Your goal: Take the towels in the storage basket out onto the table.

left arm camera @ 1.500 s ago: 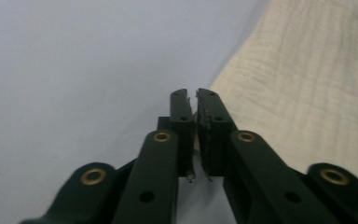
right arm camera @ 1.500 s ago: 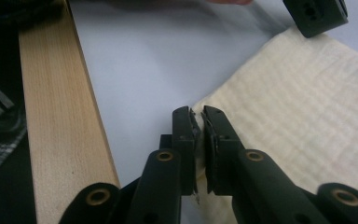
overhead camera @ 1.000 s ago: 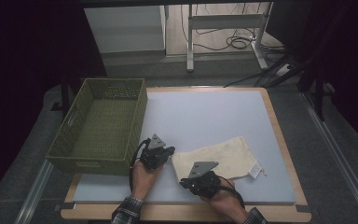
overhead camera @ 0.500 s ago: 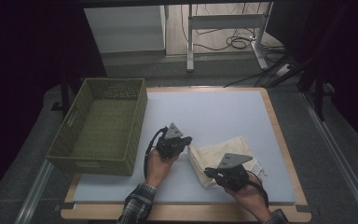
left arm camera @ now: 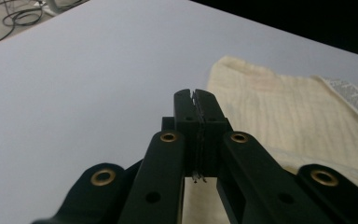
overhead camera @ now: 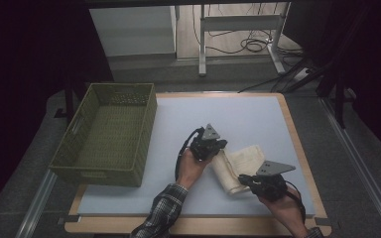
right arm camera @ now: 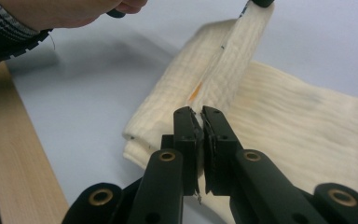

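The cream cloth [overhead camera: 238, 166] is seen lying folded near the front right of the bench [overhead camera: 238, 119], one edge pinched in the tightly closed left claw [overhead camera: 217, 148] and an edge of the fold clamped in the right claw [overhead camera: 244, 182]. A green woven basket [overhead camera: 106, 134] is set well to the left, nothing being placed between it and the cloth. A white label [left arm camera: 354, 97] is sewn at the cloth's corner, its print too small to be read.

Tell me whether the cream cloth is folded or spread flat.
Partly folded: the cream cloth has its near-left edge lifted over itself, doubled layers showing in the right gripper view.
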Available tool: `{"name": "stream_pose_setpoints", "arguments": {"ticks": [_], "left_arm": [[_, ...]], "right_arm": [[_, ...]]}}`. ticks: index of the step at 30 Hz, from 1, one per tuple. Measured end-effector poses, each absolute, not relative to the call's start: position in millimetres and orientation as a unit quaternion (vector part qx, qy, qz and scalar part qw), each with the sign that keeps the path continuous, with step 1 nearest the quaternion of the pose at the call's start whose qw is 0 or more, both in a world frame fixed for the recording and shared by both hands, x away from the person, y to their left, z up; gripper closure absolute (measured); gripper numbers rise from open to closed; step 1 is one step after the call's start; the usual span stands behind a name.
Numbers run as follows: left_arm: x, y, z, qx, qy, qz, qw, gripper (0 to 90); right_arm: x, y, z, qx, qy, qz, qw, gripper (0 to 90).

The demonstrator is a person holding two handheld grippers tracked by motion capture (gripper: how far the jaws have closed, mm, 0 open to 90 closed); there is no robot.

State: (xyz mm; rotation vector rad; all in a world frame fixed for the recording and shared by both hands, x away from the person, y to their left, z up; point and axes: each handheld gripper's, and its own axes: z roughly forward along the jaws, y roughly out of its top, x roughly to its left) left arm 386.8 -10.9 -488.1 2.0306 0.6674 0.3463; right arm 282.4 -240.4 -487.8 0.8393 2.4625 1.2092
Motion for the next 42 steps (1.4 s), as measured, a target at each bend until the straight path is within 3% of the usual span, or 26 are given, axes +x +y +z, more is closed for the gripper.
{"name": "stream_pose_setpoints", "arguments": {"ticks": [13, 30, 31, 34, 37, 42], "left_arm": [[407, -65, -492, 0.842, 0.248, 0.134, 0.459, 89.2], [422, -97, -506, 0.849, 0.255, 0.118, 0.449, 88.2], [422, -97, -506, 0.847, 0.256, 0.114, 0.452, 86.7], [421, -95, -503, 0.843, 0.256, 0.118, 0.458, 64.1], [418, -90, -498, 0.833, 0.265, 0.123, 0.470, 49.9], [412, -75, -492, 0.828, 0.273, 0.128, 0.473, 40.8]], "right_arm": [[287, -285, -489, 0.337, 0.835, 0.406, 0.156, 84.9], [298, -307, -504, 0.368, 0.831, 0.383, 0.164, 84.3], [299, -308, -505, 0.370, 0.831, 0.382, 0.163, 83.8], [298, -311, -506, 0.373, 0.829, 0.381, 0.166, 78.0], [295, -315, -501, 0.375, 0.826, 0.381, 0.180, 73.5], [291, -328, -492, 0.382, 0.822, 0.374, 0.198, 69.1]]}}
